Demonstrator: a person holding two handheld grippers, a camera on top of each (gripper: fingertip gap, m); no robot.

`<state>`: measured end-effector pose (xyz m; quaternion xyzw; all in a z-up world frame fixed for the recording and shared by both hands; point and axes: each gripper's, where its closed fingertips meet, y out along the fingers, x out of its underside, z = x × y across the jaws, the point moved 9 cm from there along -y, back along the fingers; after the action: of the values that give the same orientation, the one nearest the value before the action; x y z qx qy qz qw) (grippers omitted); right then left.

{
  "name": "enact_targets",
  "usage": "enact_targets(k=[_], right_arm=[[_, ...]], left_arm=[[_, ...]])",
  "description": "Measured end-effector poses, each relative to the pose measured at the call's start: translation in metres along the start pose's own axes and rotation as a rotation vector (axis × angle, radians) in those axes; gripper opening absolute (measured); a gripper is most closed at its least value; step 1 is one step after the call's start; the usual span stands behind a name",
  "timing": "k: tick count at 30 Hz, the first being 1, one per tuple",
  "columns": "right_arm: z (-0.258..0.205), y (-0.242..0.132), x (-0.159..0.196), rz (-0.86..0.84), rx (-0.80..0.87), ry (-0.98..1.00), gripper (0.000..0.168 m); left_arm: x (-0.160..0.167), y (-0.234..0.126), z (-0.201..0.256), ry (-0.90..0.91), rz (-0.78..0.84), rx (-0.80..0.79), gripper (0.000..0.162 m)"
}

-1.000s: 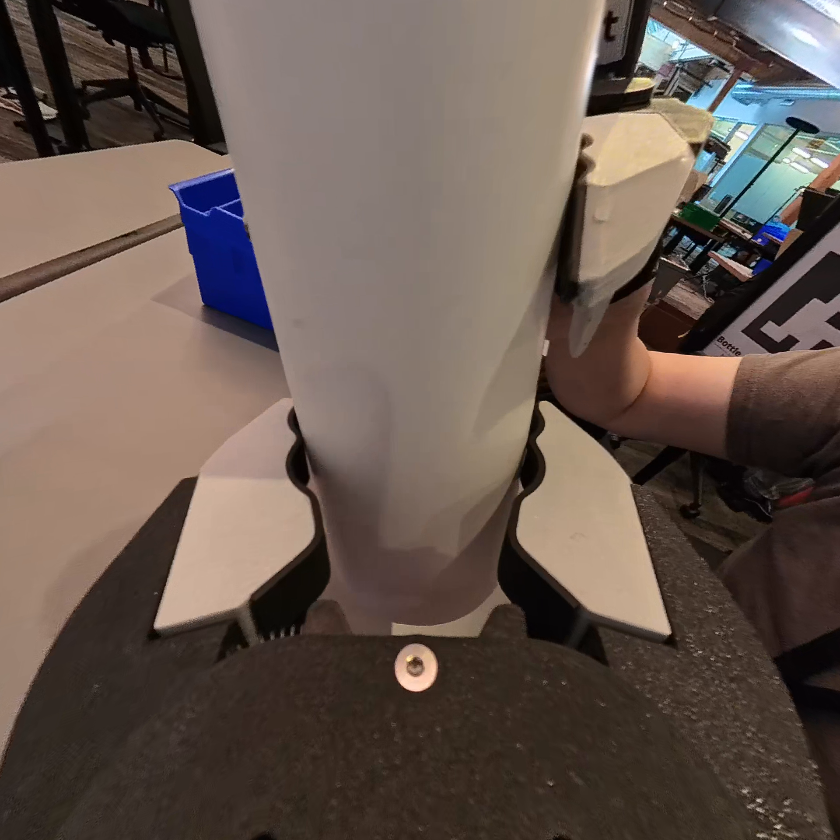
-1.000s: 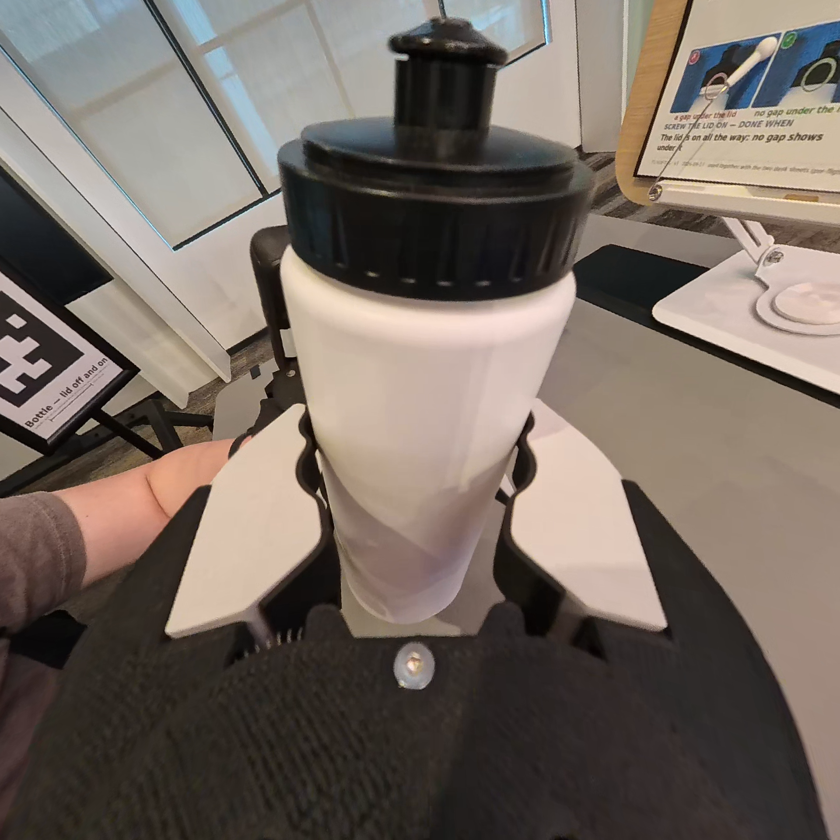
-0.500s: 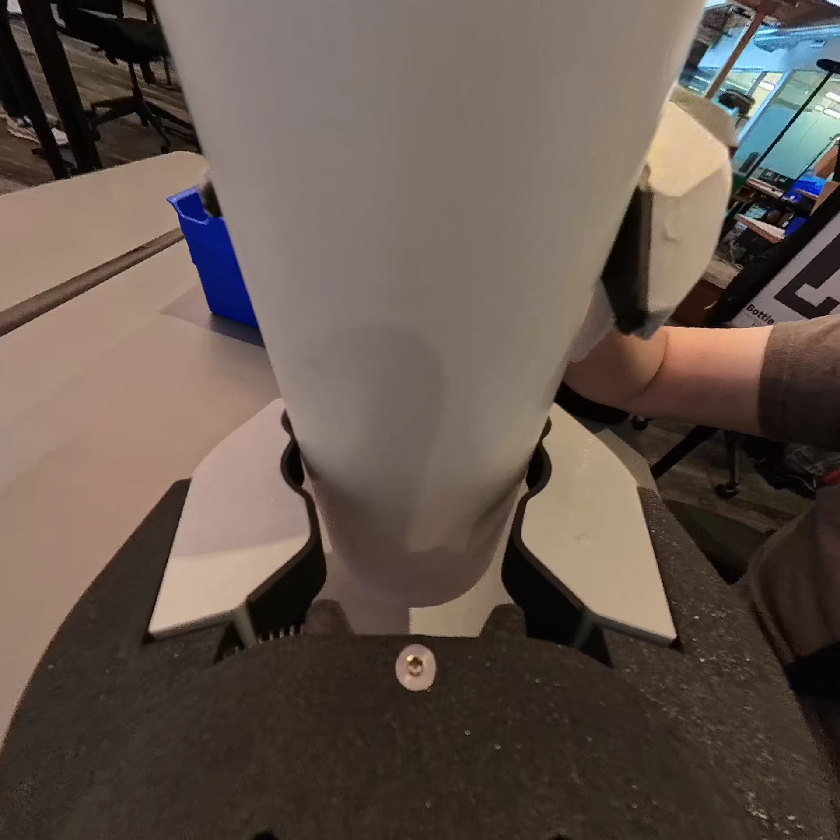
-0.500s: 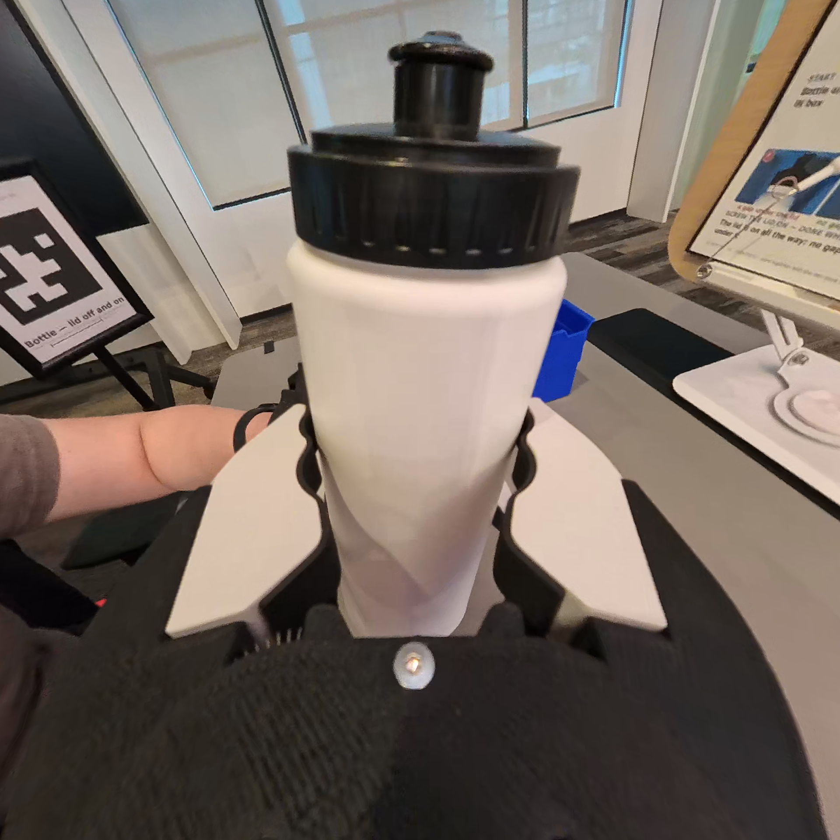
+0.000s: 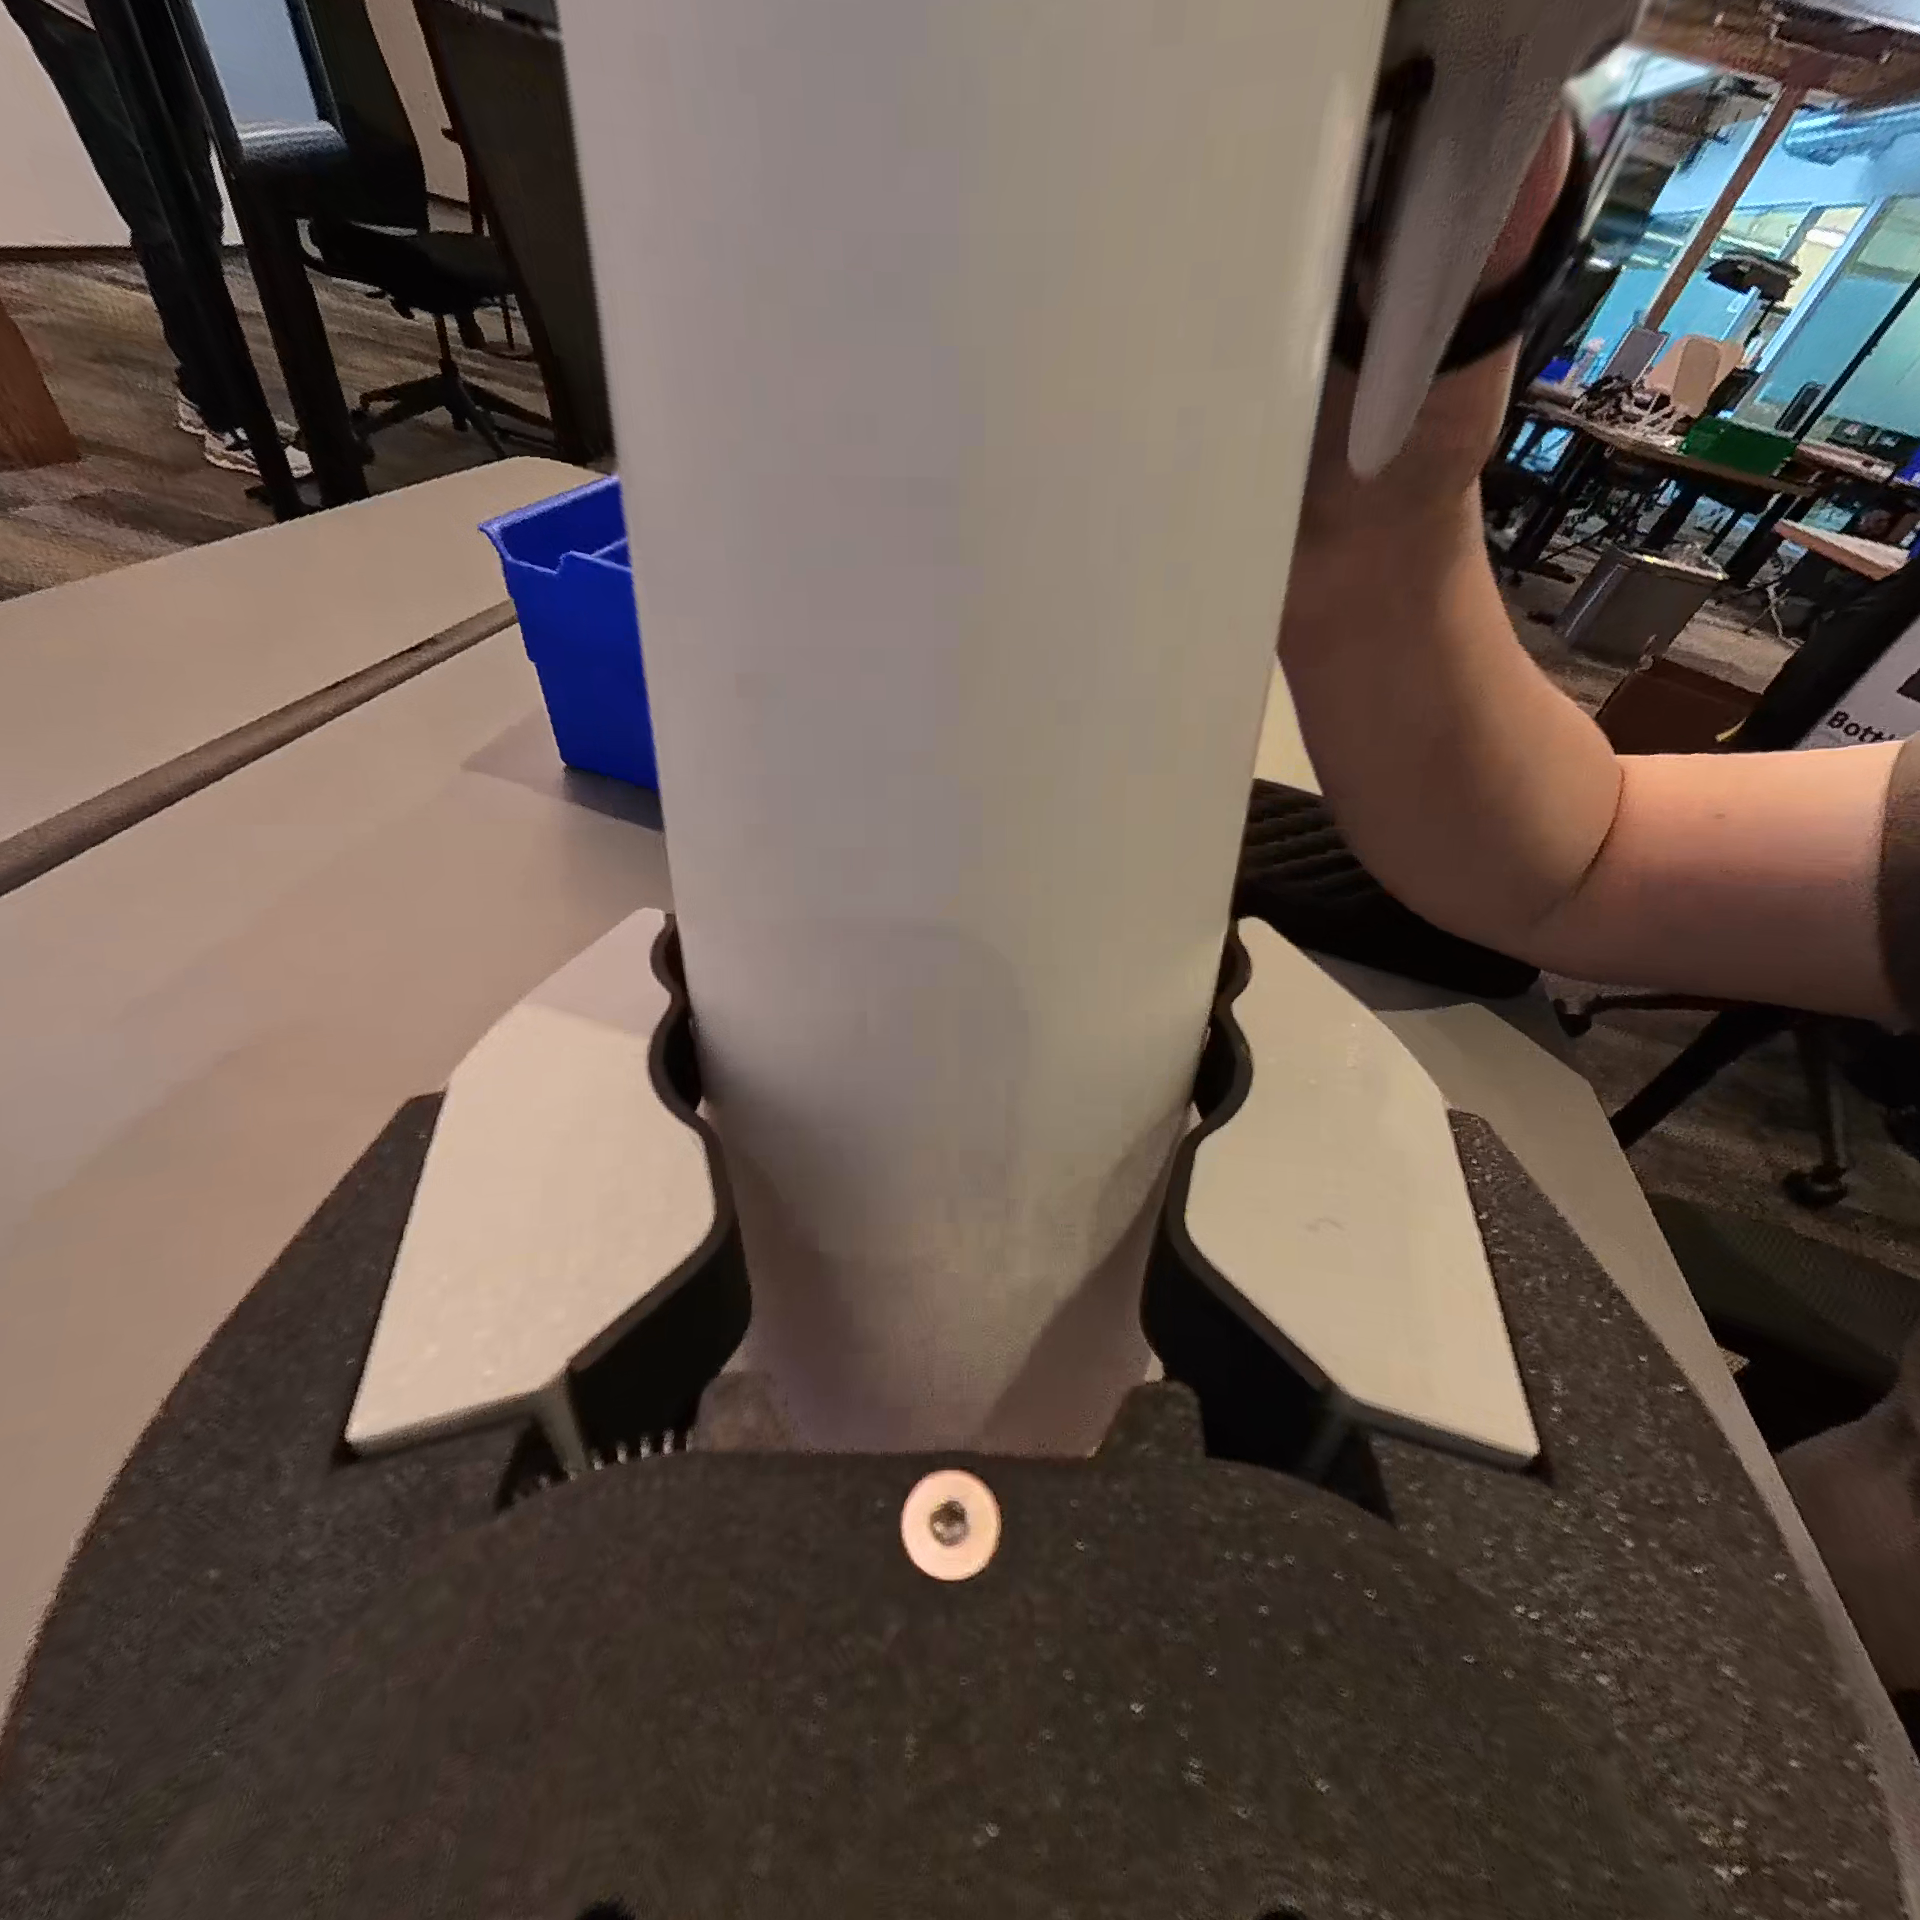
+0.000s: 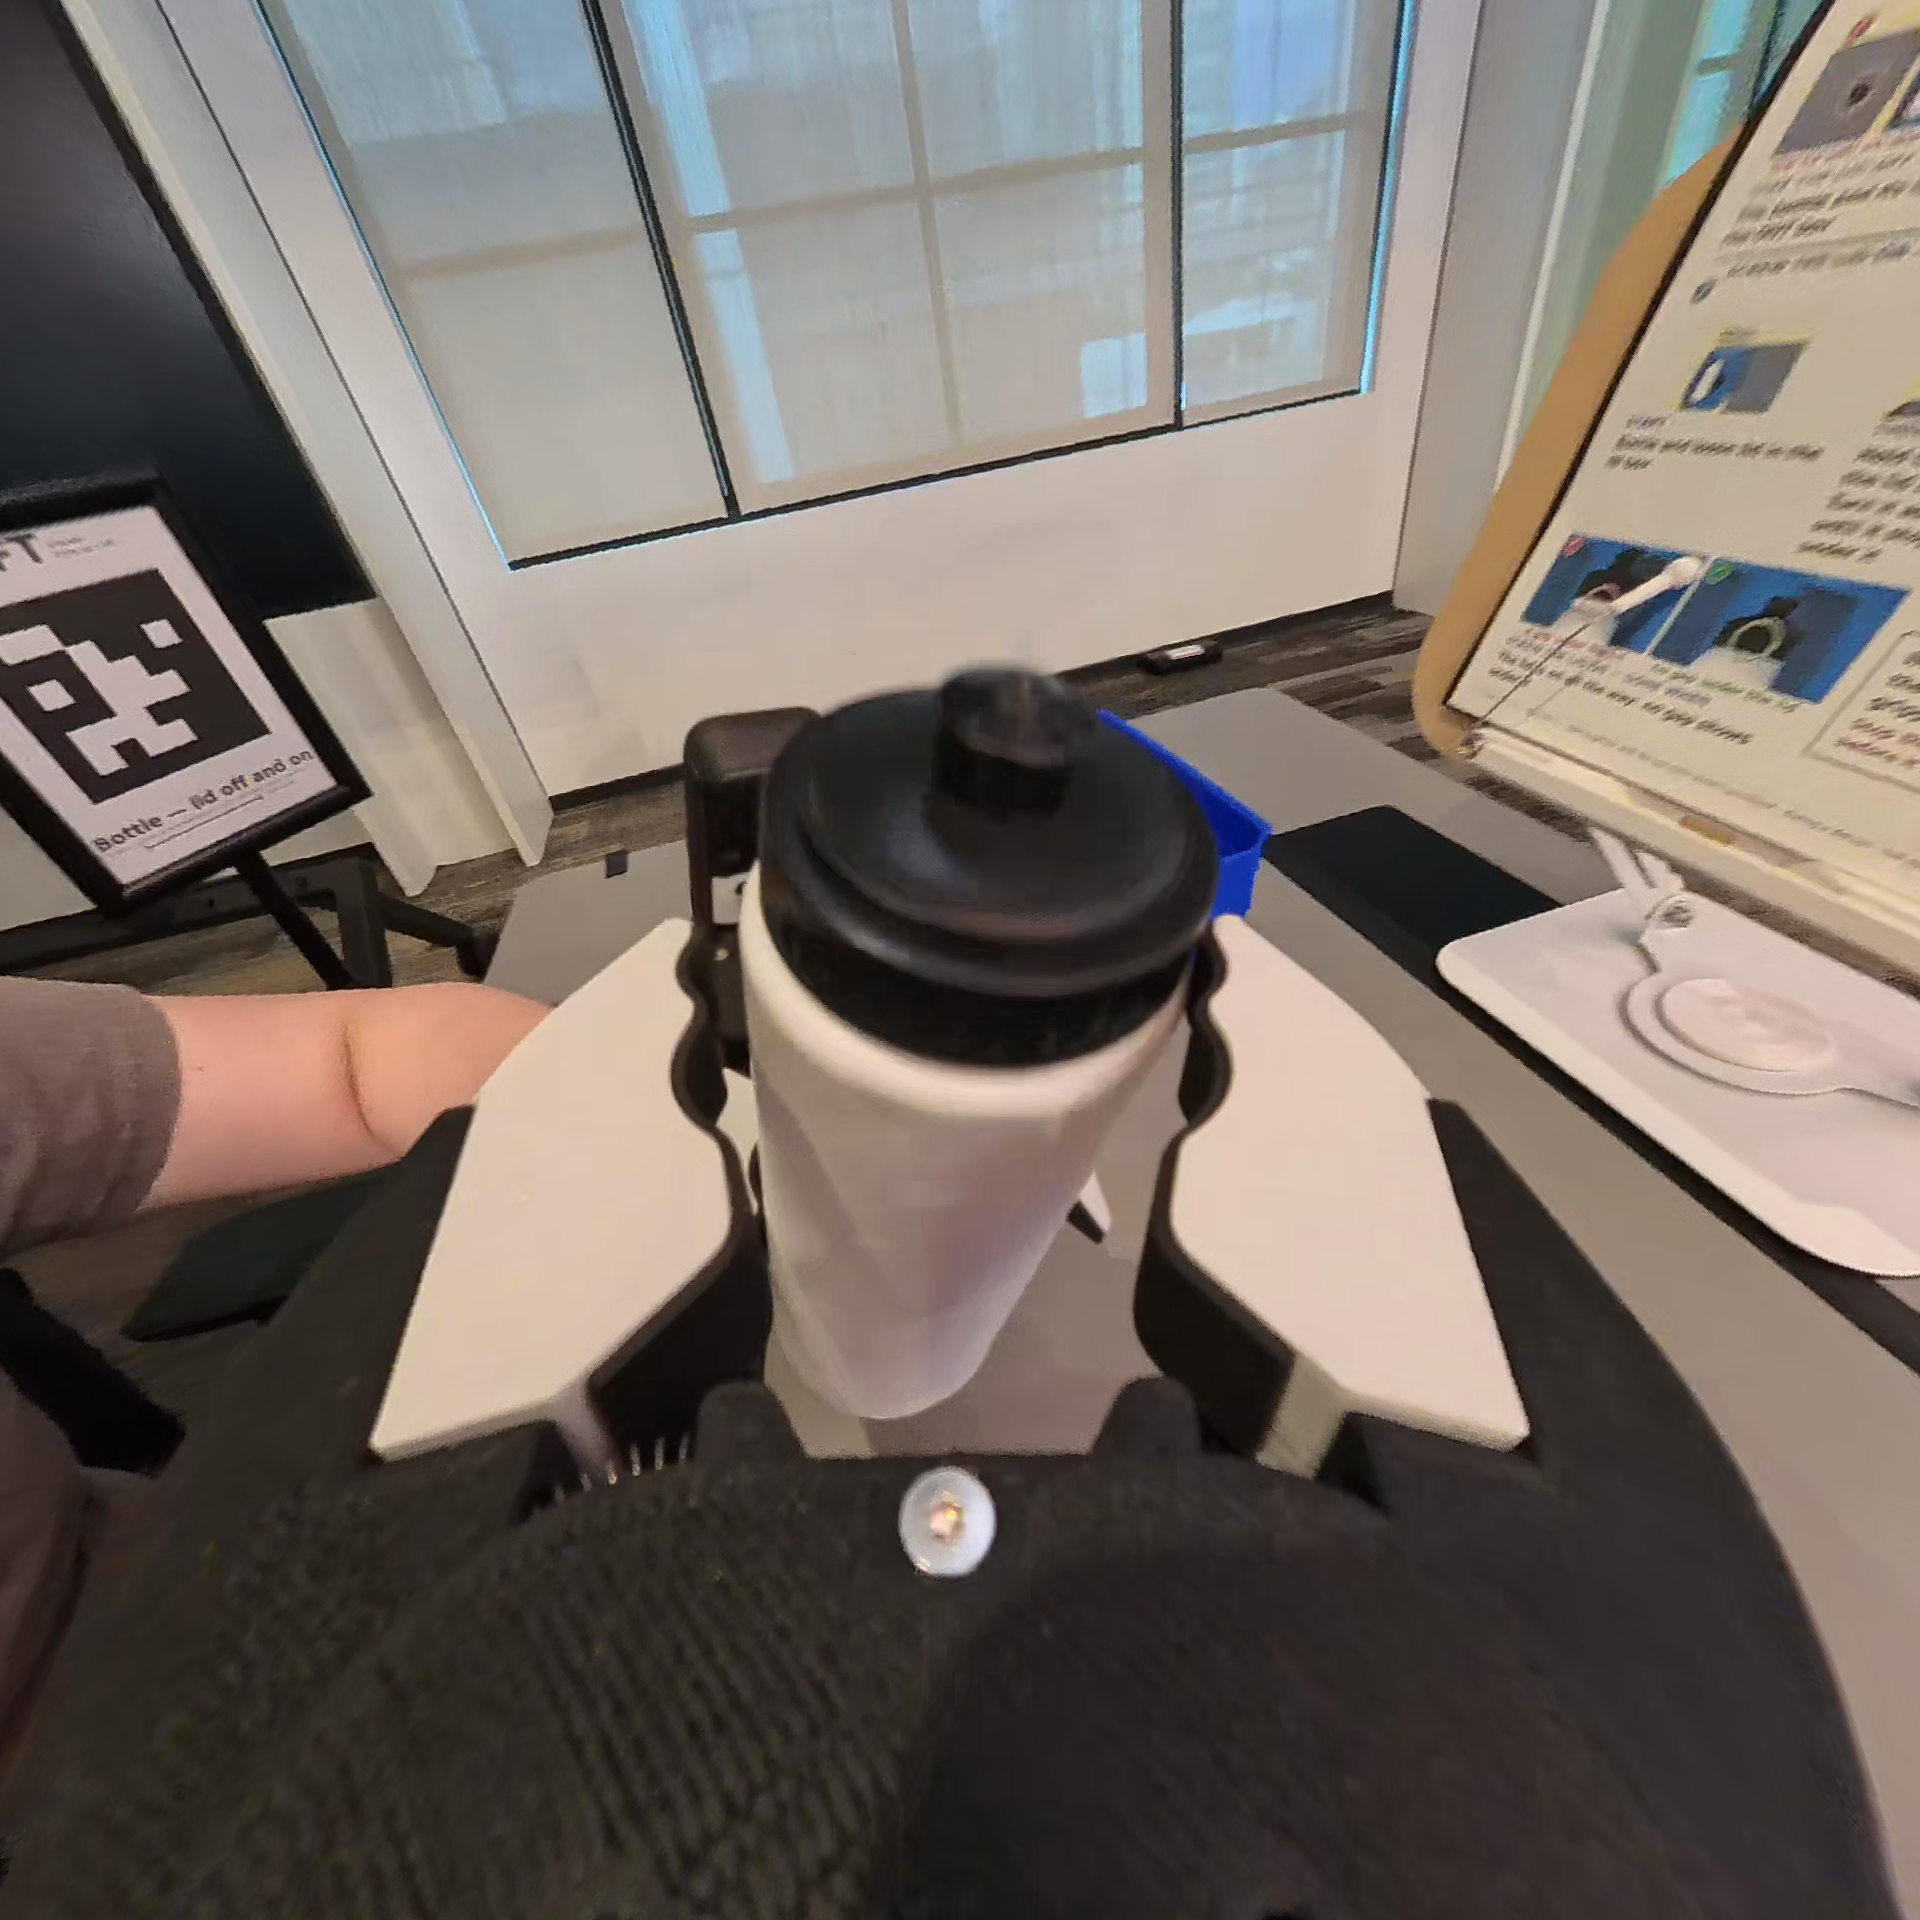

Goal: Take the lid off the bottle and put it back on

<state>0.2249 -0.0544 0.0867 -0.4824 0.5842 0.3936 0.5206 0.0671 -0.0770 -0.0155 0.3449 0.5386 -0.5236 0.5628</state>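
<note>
**Two tools on one bottle, lid seated**

- Left tool (image 5: 951, 935): your fingers are closed on the white bottle (image 5: 956, 520). Both pads press its lower body, and the base sits deep in the tool's throat. The bottle stands upright along the fingers and fills the middle of the left wrist view.
- Right tool (image 6: 948, 935): your fingertips flank the top of the bottle at the height of the black lid (image 6: 987, 862). The right tip looks to be against the lid's rim. The picture is blurred there, so you cannot tell whether this tool is clamped or merely around it.
- Lid: on the bottle, with its spout pointing up. From the right wrist view the bottle leans away from the camera.
- Left wrist view, upper right: one white finger of the right tool lies just beside the bottle's upper wall, with your forearm (image 5: 1558, 831) below it.
- Bench (image 5: 260, 987): grey. A blue bin (image 5: 582, 644) stands on it behind the bottle.
- Surroundings: a framed sign on an easel (image 6: 135, 686) is at the left. An instruction board (image 6: 1714, 520) on a white stand is at the right. Paned glass doors (image 6: 883, 260) are behind.
</note>
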Motion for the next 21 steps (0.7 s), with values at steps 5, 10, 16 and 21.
enact_targets(k=[5, 10, 16, 21], right_arm=[[-0.004, -0.001, 0.001, -0.108, 0.016, -0.031, 0.083], [-0.008, 0.011, 0.011, -0.173, 0.033, -0.125, 0.082], [-0.005, 0.023, 0.026, -0.223, 0.031, -0.188, 0.082], [-0.006, 0.035, 0.039, -0.256, -0.014, -0.203, 0.082]], left_arm=[[0.01, 0.008, 0.001, 0.037, -0.072, 0.003, 0.095], [0.023, 0.013, -0.006, 0.048, -0.136, -0.007, 0.095], [0.009, 0.001, -0.011, 0.053, 0.04, -0.054, 0.101], [0.009, 0.003, -0.011, 0.082, 0.036, -0.072, 0.102]])
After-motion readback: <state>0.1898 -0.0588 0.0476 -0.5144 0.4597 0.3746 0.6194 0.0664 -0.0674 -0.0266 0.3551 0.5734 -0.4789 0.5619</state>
